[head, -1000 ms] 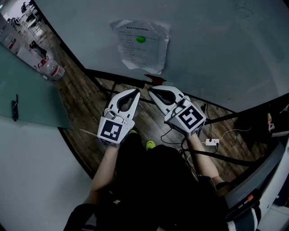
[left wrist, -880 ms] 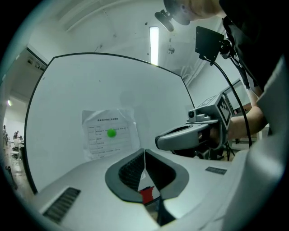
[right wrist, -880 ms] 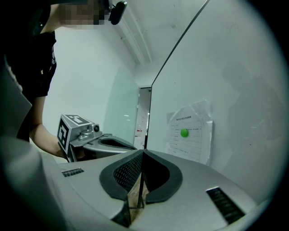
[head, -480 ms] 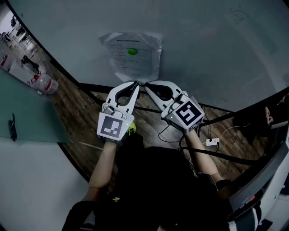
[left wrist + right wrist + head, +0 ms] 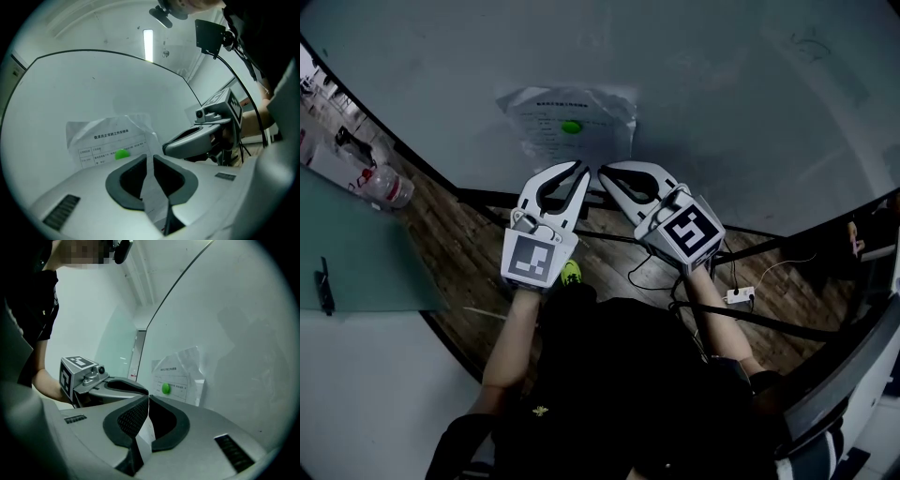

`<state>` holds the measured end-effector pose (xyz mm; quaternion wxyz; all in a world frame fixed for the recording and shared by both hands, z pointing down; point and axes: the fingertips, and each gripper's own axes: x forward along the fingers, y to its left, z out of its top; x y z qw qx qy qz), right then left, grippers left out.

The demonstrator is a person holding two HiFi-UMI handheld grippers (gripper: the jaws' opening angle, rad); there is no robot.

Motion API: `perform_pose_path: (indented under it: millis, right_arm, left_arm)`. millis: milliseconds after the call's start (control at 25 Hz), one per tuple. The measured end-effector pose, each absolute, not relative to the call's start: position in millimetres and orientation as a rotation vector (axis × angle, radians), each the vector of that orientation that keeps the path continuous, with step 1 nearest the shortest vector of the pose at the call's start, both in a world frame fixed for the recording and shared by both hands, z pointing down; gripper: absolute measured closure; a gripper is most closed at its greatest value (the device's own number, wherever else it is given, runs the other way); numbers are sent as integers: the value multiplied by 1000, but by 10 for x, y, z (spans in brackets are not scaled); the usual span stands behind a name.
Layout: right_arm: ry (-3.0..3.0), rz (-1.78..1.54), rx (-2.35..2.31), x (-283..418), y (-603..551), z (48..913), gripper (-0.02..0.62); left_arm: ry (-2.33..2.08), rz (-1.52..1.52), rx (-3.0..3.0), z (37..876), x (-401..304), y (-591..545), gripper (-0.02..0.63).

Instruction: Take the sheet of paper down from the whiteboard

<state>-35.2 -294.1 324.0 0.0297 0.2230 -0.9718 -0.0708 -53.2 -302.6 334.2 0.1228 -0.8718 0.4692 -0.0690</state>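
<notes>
A crumpled printed sheet of paper [image 5: 546,114] hangs on the whiteboard [image 5: 722,112], pinned by a round green magnet [image 5: 571,127]. My left gripper [image 5: 582,167] points at the sheet's lower edge. Its jaws have just been opening and stand a narrow slit apart with nothing between them. In the left gripper view the paper [image 5: 103,138] and magnet [image 5: 122,154] show beyond the left gripper [image 5: 150,156]. My right gripper [image 5: 602,172] is close beside it, shut and empty. In the right gripper view the right gripper [image 5: 148,397] sits short of the paper [image 5: 176,373].
A black bar of the board's stand [image 5: 487,197] runs just under the grippers. A plastic bottle [image 5: 389,187] lies on the wooden floor [image 5: 469,234] at the left, beside a teal panel [image 5: 356,253]. A white power strip [image 5: 739,296] with cables lies at the right.
Both grippers have moved up and forward toward the whiteboard. Their tips, which were well below the paper, now sit just under its lower edge.
</notes>
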Motion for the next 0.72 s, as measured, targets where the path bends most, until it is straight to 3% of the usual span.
perform_pose_path:
  millis: [720]
  right_arm:
    - [-2951,-201,751,-363,-3191,3314,581]
  left_arm:
    - [1445,-199,-2440,3247,-666,-3384,435]
